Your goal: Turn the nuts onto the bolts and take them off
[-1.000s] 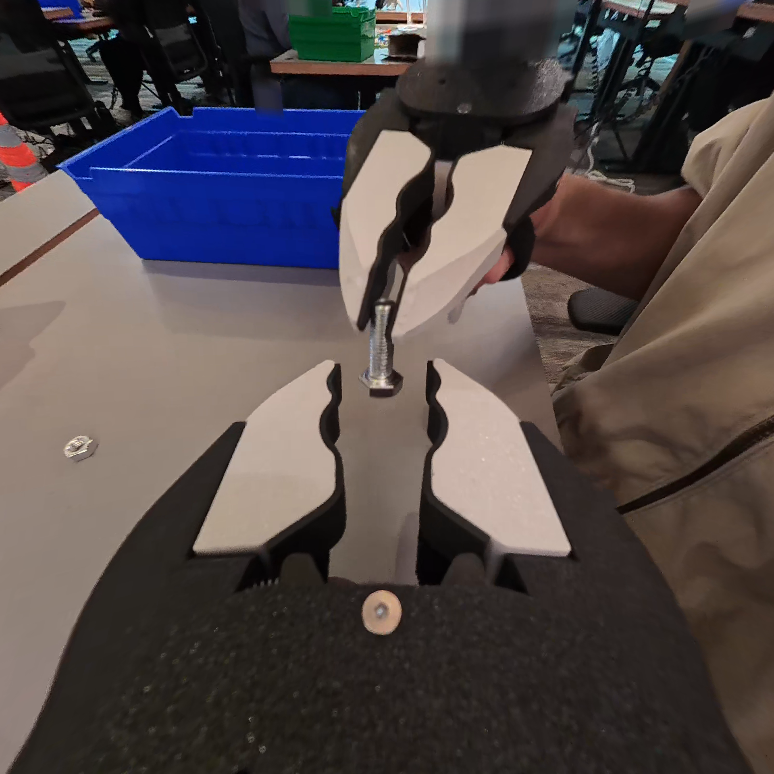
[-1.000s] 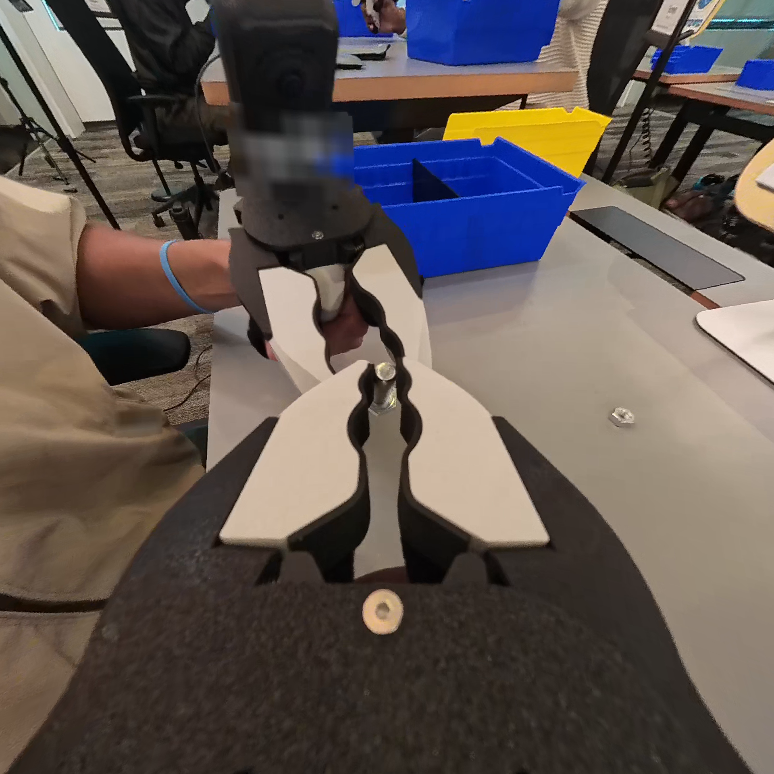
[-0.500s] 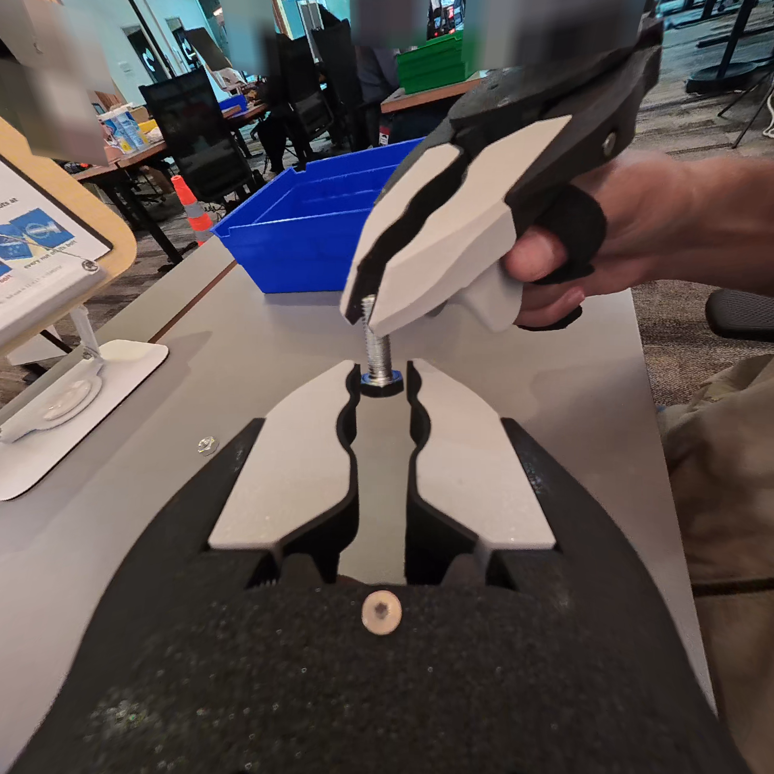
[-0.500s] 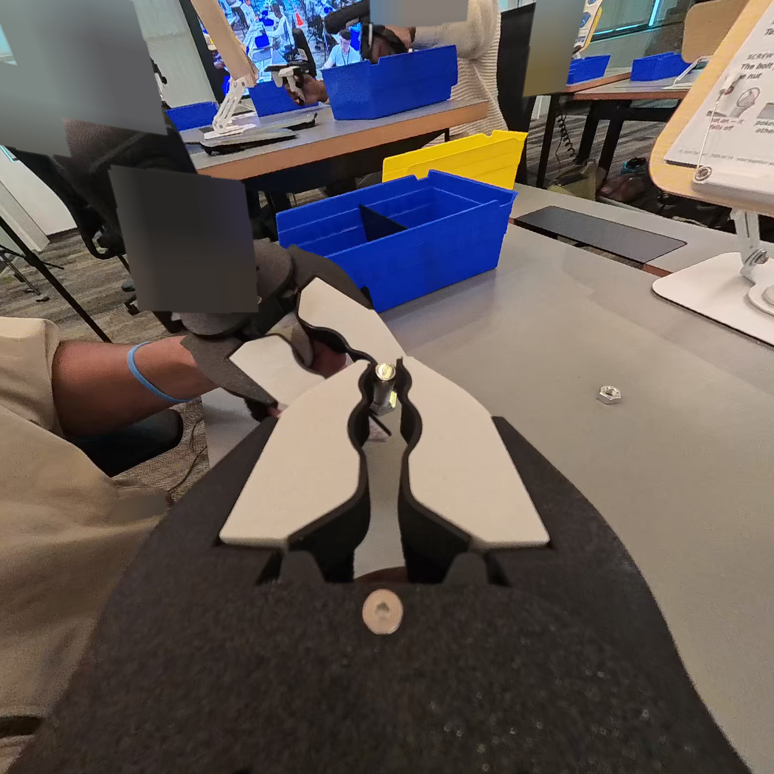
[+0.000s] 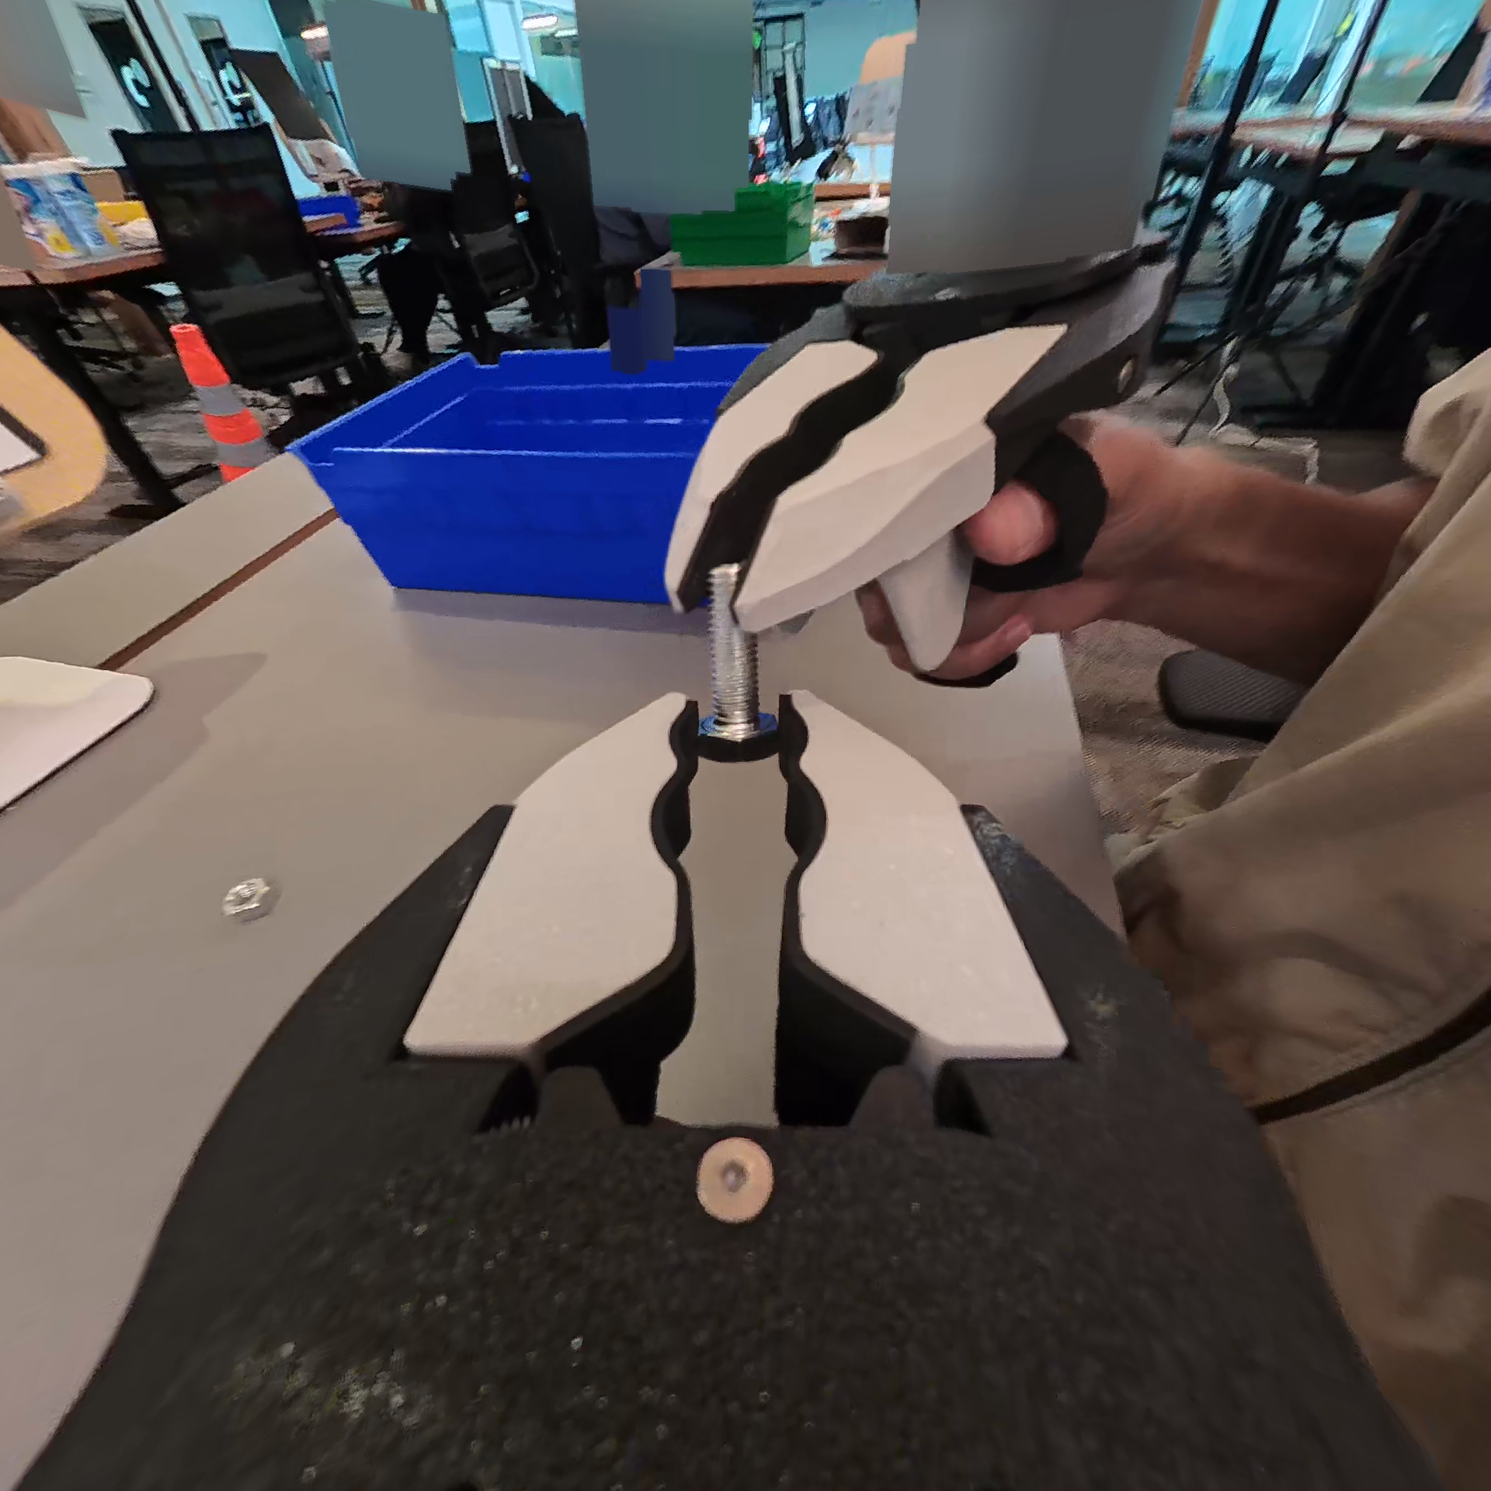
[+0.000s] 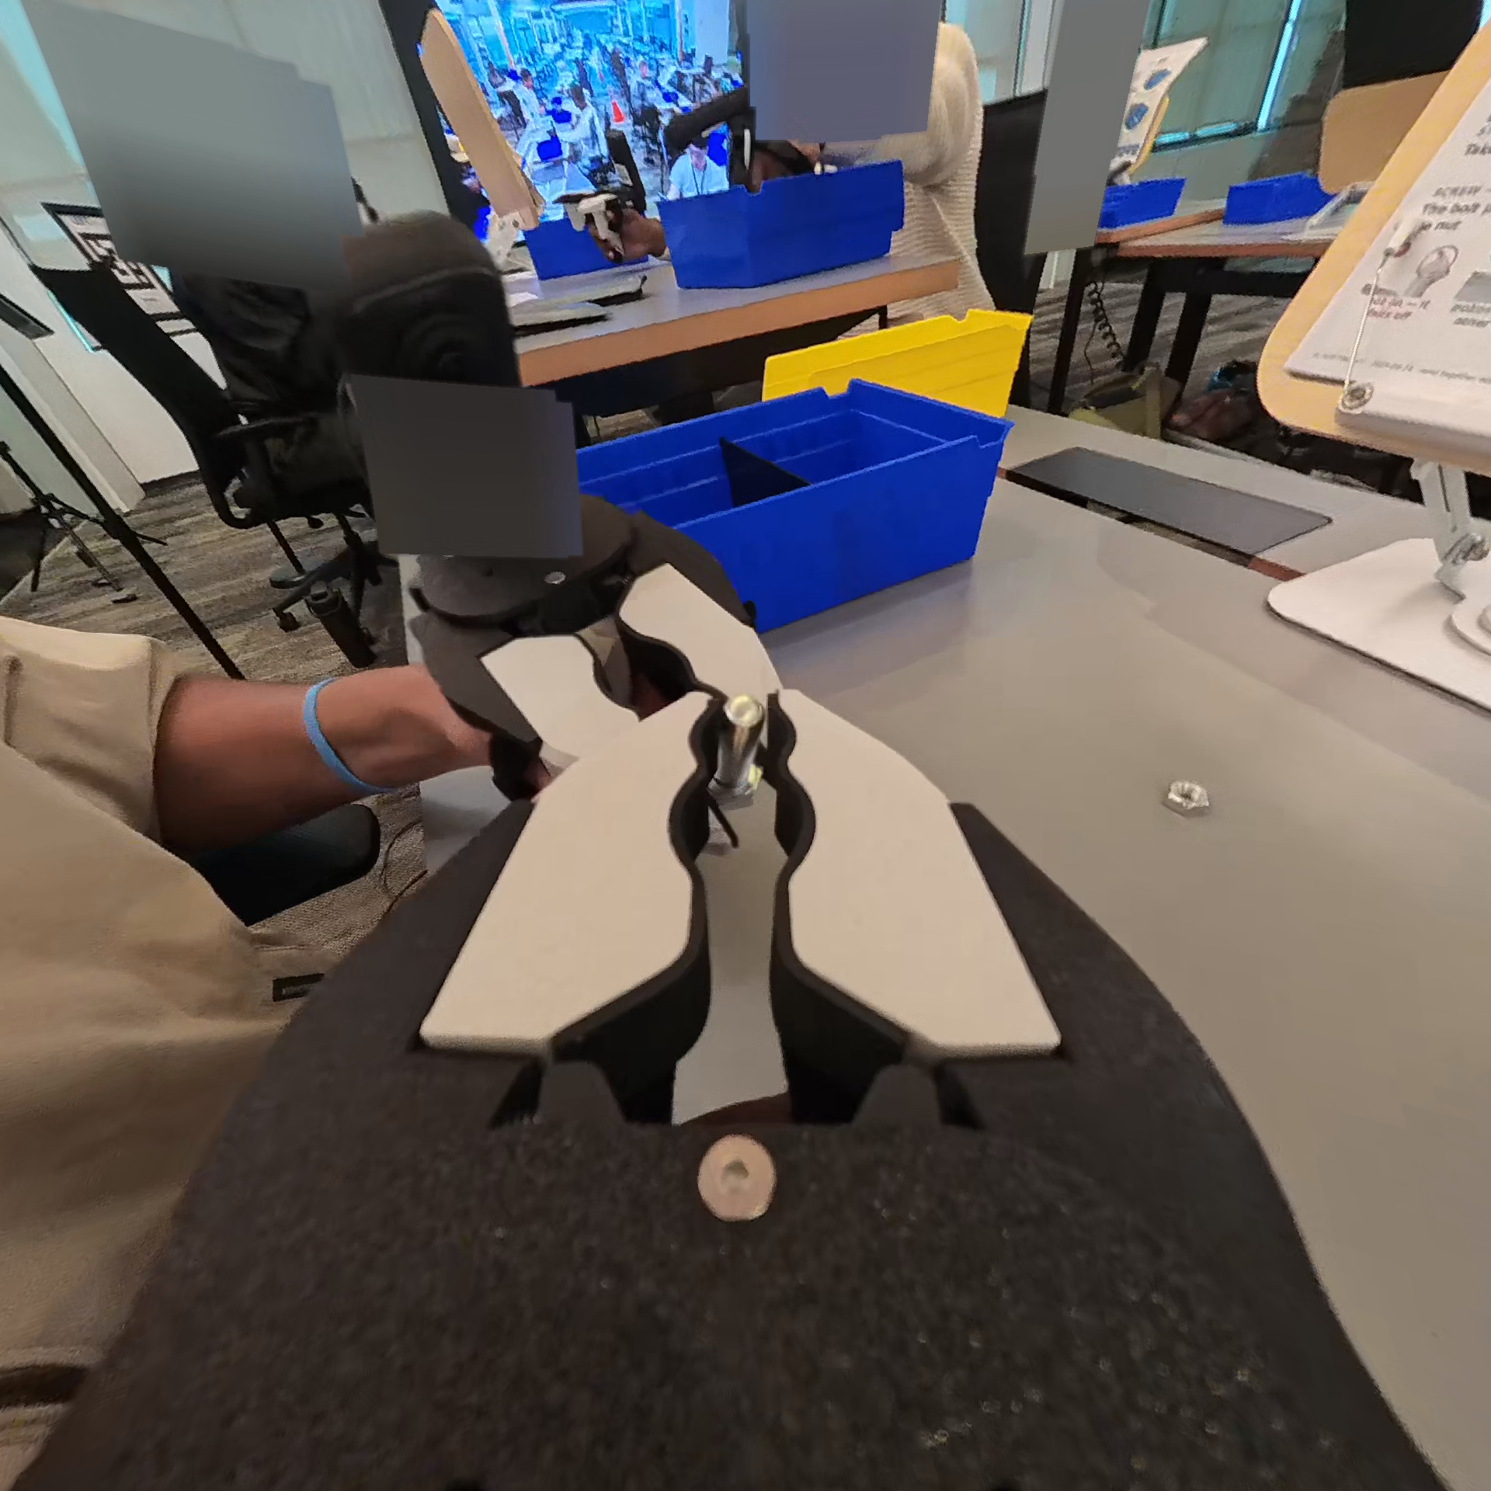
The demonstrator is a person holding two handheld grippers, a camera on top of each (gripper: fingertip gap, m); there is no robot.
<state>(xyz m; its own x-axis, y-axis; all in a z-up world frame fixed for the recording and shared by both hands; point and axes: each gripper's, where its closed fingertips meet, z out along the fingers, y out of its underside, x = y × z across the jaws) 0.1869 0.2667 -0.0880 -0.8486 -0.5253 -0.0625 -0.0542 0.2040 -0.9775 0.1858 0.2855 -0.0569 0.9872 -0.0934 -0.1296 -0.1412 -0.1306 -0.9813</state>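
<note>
Left wrist view first: the left gripper (image 5: 736, 726) fills the bottom of the frame, its tips pinched on the hex nut (image 5: 736, 730) at the foot of the bolt (image 5: 730, 645). The bolt stands upright at centre over the grey table (image 5: 363, 726). From the upper right the right gripper (image 5: 710, 593) comes down, its tips clamped on the bolt's top end. A hand (image 5: 1129, 549) squeezes its handle at the right edge. A blue bin (image 5: 516, 500) sits behind, upper centre, and a spare nut (image 5: 250, 900) lies loose at the left, well apart from the bolt.

Over to the right wrist view: the right gripper (image 6: 736, 710) is closed around the bolt (image 6: 738, 742) at centre frame, the nut (image 6: 732, 799) showing just below between the fingers. The left gripper (image 6: 645, 686) reaches in from the left, partly hidden behind the near fingers. The blue bin (image 6: 847, 540) stands upper centre, the spare nut (image 6: 1186, 797) at the right on the table (image 6: 1129, 928).
</note>
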